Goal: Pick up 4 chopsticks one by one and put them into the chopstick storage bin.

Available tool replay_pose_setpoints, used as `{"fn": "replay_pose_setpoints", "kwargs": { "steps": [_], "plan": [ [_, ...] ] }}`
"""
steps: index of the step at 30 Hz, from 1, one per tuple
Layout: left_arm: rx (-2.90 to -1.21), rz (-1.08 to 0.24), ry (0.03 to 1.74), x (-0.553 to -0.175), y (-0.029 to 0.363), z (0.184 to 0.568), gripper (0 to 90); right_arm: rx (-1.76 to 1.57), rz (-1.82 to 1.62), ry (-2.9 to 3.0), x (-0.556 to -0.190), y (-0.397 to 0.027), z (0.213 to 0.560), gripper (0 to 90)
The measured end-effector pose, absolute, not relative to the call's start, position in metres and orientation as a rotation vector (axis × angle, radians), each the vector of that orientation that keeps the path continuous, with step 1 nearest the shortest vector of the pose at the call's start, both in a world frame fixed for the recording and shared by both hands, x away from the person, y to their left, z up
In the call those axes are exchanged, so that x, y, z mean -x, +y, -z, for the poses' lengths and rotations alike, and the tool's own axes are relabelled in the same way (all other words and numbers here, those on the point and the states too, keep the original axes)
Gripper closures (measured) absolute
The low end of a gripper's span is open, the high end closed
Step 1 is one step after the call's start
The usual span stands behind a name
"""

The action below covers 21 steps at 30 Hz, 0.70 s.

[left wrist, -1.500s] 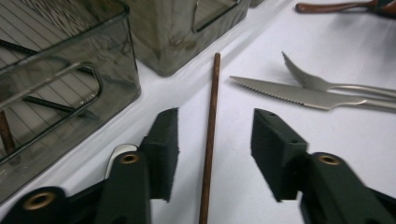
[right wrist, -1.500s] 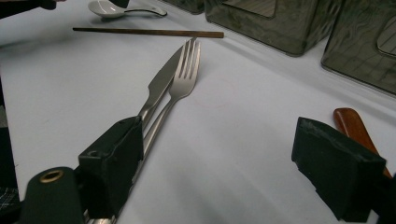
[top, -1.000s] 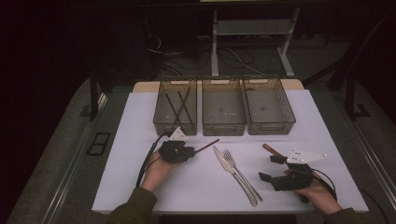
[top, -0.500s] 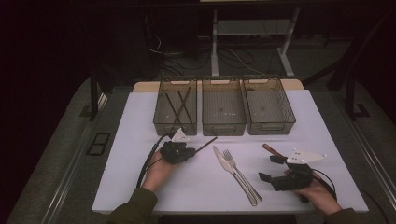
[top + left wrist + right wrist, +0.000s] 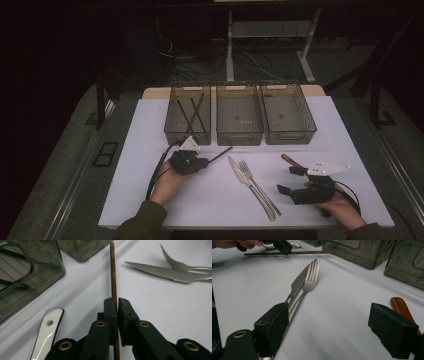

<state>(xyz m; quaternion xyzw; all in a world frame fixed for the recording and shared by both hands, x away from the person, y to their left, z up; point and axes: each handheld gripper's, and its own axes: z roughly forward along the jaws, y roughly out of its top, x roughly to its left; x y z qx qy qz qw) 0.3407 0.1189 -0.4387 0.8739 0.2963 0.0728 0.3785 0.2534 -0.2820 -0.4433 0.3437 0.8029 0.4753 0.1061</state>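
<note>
The left gripper pinches a thin brown wooden chopstick on the white table, tip toward two o'clock. Steel knife and fork lie at four o'clock; right gripper gapes.

Olive-green sleeves; black fingers with brass rivets, black cables.

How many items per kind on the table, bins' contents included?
Bins: 3
Chopsticks: 3, with 2 in the left bin and 1 in the left gripper
Knife: 1
Fork: 1
Wooden-handled utensil: 1
White spoon: 1
Total: 10
</note>
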Motion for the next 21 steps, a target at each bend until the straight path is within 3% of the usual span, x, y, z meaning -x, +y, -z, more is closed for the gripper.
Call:
{"fn": "replay_pose_setpoints", "kwargs": {
  "steps": [21],
  "plan": [
    [-2.178,-0.138,0.763,-0.331,0.131,0.407,84.5,-1.015,-1.403,2.363,-0.253,-0.282,0.443,16.6]
  ]
}}
